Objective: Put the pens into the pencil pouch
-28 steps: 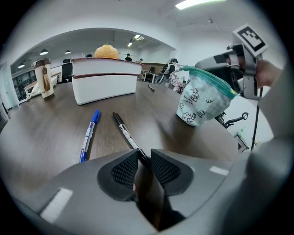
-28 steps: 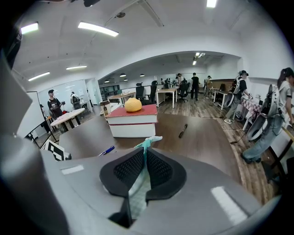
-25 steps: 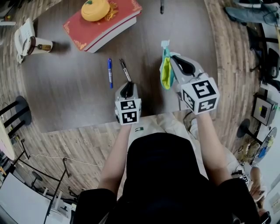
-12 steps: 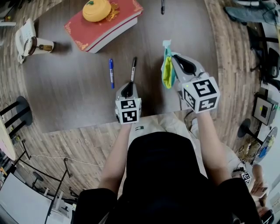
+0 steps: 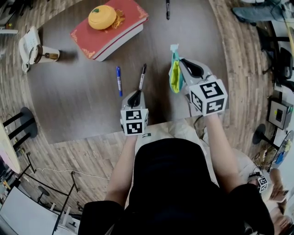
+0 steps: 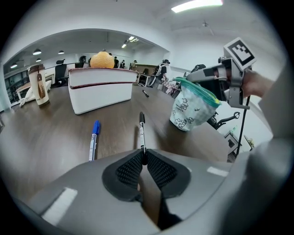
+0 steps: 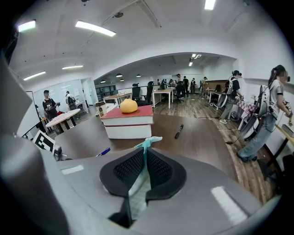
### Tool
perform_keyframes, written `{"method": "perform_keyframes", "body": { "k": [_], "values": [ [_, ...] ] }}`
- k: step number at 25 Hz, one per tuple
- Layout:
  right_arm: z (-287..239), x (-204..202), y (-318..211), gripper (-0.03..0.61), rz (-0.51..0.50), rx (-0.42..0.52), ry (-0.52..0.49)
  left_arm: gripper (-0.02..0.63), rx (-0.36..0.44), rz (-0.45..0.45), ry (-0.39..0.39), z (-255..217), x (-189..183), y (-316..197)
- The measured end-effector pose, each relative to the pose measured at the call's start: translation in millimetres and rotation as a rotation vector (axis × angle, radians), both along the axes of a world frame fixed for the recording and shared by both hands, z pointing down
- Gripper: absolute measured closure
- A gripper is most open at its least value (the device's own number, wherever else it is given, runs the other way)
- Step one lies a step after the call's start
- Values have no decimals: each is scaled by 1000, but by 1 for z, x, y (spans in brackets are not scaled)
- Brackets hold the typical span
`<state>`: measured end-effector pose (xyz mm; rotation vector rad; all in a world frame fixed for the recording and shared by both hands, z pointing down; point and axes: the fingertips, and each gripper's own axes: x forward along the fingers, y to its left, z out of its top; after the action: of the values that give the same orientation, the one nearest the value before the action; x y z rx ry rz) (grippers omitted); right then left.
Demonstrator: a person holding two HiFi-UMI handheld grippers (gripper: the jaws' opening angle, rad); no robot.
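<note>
A black pen [image 5: 142,76] points away from me over the brown table [image 5: 73,105]. My left gripper [image 5: 137,93] is shut on its near end, and in the left gripper view the pads pinch the black pen [image 6: 142,132] between them at the left gripper [image 6: 144,158]. A blue pen [image 5: 119,81] lies loose on the table just to its left. My right gripper [image 5: 183,61] holds up the pencil pouch [image 5: 175,73], teal-rimmed with a yellow lining, and is shut on its edge [image 7: 150,139]. In the left gripper view the pouch [image 6: 193,106] hangs to the right with its mouth up.
A red book [image 5: 121,28] with an orange round thing [image 5: 102,17] on it lies at the table's far left. Another black pen [image 5: 167,9] lies at the far edge. A cup [image 5: 46,54] stands far left. The table's near edge runs just under both grippers.
The left jaws have shut on the black pen. Its far end has swung from leaning left to leaning right. The right gripper and pouch have stayed put.
</note>
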<state>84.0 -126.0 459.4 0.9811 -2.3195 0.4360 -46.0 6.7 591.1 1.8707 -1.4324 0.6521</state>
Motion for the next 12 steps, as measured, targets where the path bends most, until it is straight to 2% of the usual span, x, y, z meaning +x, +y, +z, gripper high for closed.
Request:
{"method": "perform_keyframes", "body": {
  "k": [12],
  "values": [
    [3,8,-4,549,37,2,-9,584,138,124,16,-77,9,-5]
  ]
}}
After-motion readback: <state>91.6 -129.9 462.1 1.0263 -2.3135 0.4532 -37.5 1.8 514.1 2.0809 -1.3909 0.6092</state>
